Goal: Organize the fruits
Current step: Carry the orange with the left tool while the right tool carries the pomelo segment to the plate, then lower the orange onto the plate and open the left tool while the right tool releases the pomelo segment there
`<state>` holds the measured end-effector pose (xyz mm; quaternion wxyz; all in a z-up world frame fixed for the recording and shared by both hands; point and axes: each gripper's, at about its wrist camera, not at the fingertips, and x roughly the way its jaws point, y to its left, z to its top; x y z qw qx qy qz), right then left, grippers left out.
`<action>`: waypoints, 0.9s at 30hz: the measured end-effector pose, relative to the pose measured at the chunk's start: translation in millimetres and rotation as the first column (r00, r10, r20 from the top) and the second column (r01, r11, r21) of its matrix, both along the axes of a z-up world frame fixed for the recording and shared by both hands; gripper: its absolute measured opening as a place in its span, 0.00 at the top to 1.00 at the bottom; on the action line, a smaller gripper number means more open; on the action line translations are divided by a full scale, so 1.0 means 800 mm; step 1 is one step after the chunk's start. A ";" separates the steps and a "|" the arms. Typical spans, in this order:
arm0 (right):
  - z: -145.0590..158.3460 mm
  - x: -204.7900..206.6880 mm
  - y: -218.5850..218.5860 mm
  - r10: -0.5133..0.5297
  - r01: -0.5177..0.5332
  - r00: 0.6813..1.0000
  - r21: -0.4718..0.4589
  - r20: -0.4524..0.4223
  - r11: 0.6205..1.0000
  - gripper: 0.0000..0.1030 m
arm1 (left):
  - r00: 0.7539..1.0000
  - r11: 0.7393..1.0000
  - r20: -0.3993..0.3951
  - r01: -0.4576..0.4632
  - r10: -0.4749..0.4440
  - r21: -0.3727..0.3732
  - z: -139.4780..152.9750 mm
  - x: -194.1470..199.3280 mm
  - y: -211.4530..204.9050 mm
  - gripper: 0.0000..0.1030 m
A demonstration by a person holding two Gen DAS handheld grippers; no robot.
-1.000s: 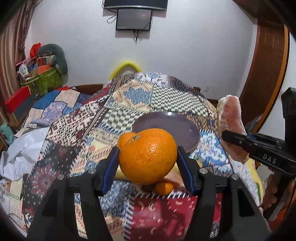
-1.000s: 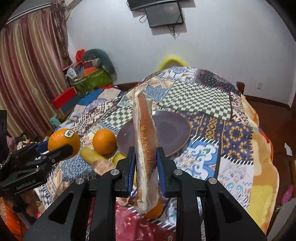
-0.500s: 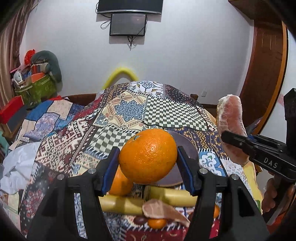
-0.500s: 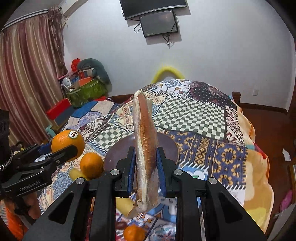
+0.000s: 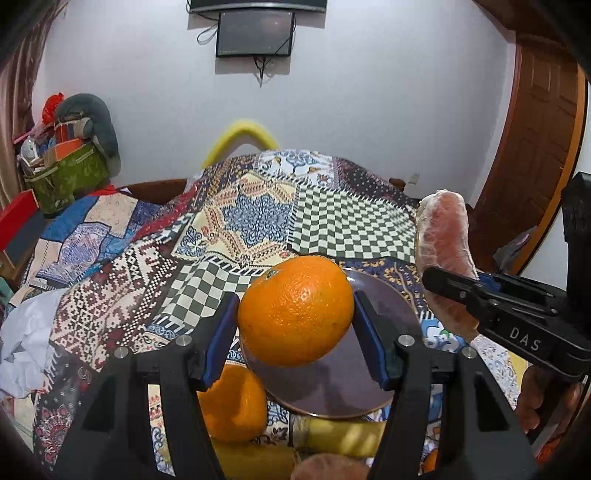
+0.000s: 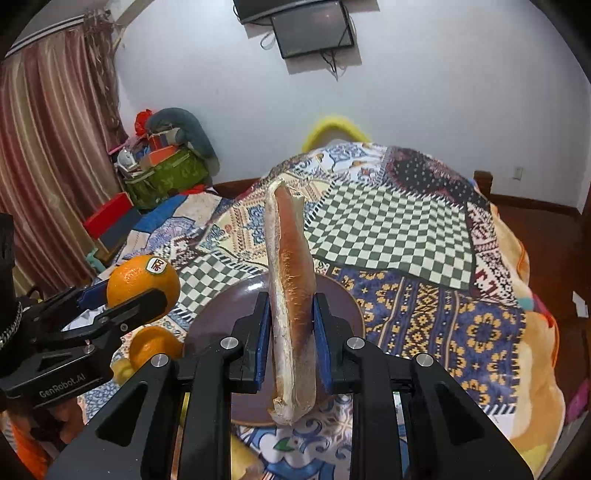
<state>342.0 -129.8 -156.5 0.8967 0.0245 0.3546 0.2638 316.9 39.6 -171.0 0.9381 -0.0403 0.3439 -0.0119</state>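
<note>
Patchwork quilt (image 5: 258, 221) below white wall (image 5: 369, 110)

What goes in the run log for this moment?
left gripper: shut on round orange | right gripper: shut on peeled pink pomelo segment | dark purple plate: empty

The room was evenly, softly lit. The white wall (image 5: 369, 110) showed faint shadows beneath the mounted screen (image 5: 255, 33). Fisheye bending darkened corners; fruit nearest the lens blurred.

Bedroom with a patchwork quilt (image 6: 388, 229) on the bed.
White wall (image 6: 424, 92), mounted screen (image 6: 312, 33), striped curtain (image 6: 48, 166), wooden door (image 5: 535, 147).
</note>
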 end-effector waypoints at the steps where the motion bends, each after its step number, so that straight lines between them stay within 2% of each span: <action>1: -0.002 0.003 0.001 0.001 -0.001 1.000 -0.002 -0.006 1.000 0.80 | 1.000 1.000 -0.008 -0.001 0.001 0.001 -0.005 0.004 0.001 0.41; 8: -0.030 0.026 0.013 0.007 -0.011 0.998 -0.063 -0.056 0.998 0.80 | 0.997 1.000 -0.082 -0.002 0.002 0.000 -0.037 0.032 0.005 0.41; 12: -0.043 0.035 0.016 0.017 -0.025 0.996 -0.087 -0.087 0.996 0.80 | 0.995 1.000 -0.099 0.003 -0.002 0.012 -0.046 0.040 0.003 0.41; 17: -0.054 0.044 0.018 0.022 -0.035 0.991 -0.095 -0.133 0.995 0.80 | 0.991 1.000 -0.133 0.000 -0.001 -0.011 -0.056 0.051 0.006 0.41; 23: -0.056 0.047 0.026 0.040 -0.057 0.990 -0.128 -0.134 0.990 0.80 | 0.981 0.998 -0.194 -0.004 -0.008 -0.061 -0.067 0.060 0.016 0.40; 27: -0.059 0.049 0.029 0.046 -0.065 0.989 -0.136 -0.141 0.989 0.79 | 0.972 0.998 -0.235 0.002 -0.018 -0.066 -0.075 0.064 0.015 0.40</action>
